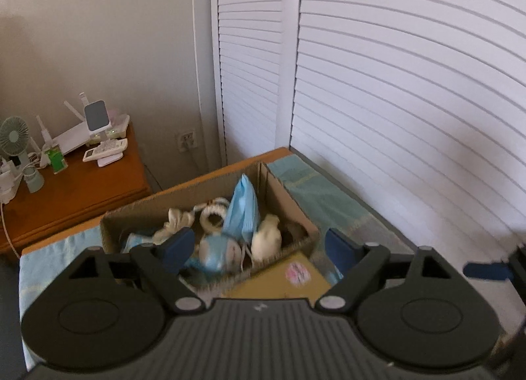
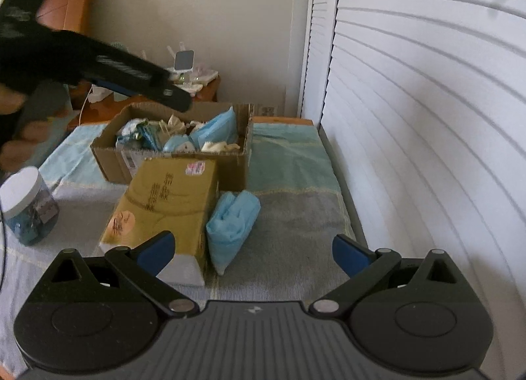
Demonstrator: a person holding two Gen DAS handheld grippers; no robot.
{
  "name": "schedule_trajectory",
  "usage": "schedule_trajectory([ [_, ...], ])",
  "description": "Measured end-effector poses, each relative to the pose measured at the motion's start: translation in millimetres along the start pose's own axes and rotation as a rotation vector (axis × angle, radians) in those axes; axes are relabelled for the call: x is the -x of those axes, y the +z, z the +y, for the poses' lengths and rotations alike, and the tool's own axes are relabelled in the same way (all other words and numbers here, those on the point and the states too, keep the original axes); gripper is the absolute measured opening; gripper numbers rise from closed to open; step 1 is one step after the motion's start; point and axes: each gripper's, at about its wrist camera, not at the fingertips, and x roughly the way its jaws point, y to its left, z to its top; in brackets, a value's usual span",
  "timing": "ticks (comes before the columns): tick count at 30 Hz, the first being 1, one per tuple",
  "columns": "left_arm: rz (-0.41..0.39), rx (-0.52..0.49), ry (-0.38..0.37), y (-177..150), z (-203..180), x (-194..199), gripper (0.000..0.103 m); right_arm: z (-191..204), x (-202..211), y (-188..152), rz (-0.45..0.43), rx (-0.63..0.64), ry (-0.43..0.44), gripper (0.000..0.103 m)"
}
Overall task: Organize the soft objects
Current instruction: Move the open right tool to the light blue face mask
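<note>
An open cardboard box [image 1: 210, 187] stands on the blue-and-grey cover and holds soft items. Among them are an upright pale-blue pack [image 1: 241, 212], a white sock bundle [image 1: 268, 240], a white ring [image 1: 213, 215] and a round blue plush [image 1: 215, 253]. My left gripper [image 1: 259, 243] hovers over the box, open, with nothing between its jaws. In the right wrist view it hangs over the box's [image 2: 236, 166] rear left. My right gripper [image 2: 253, 250] is open and empty, low over the cover. A crumpled blue bag [image 2: 231, 225] lies just ahead of it, against a tan packet [image 2: 167, 202].
A white-lidded jar [image 2: 28, 205] stands on the cover at left. White louvred doors [image 1: 411, 84] run close along the right side. A wooden nightstand [image 1: 82, 189] behind the box carries a router, a small fan and a phone. A bare strip of cover [image 2: 292, 202] lies between bag and doors.
</note>
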Motion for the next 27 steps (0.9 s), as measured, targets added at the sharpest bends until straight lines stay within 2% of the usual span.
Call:
schedule_trajectory([
  [7, -0.016, 0.006, 0.0, -32, -3, 41, 0.089, 0, 4, -15, 0.037, 0.0, -0.014, 0.103],
  [12, -0.021, 0.014, 0.029, -54, -6, 61, 0.089, 0, 7, -19, 0.04, 0.003, -0.019, 0.103],
  [15, -0.022, 0.042, 0.039, -70, -6, 71, 0.094, -1, 6, -19, 0.04, -0.002, -0.022, 0.103],
  [21, -0.007, 0.071, 0.087, -96, -11, 79, 0.095, -3, 3, -19, 0.043, -0.012, -0.016, 0.103],
  [27, 0.014, 0.12, 0.101, -112, -10, 78, 0.096, -7, -3, -17, 0.05, -0.023, -0.014, 0.103],
])
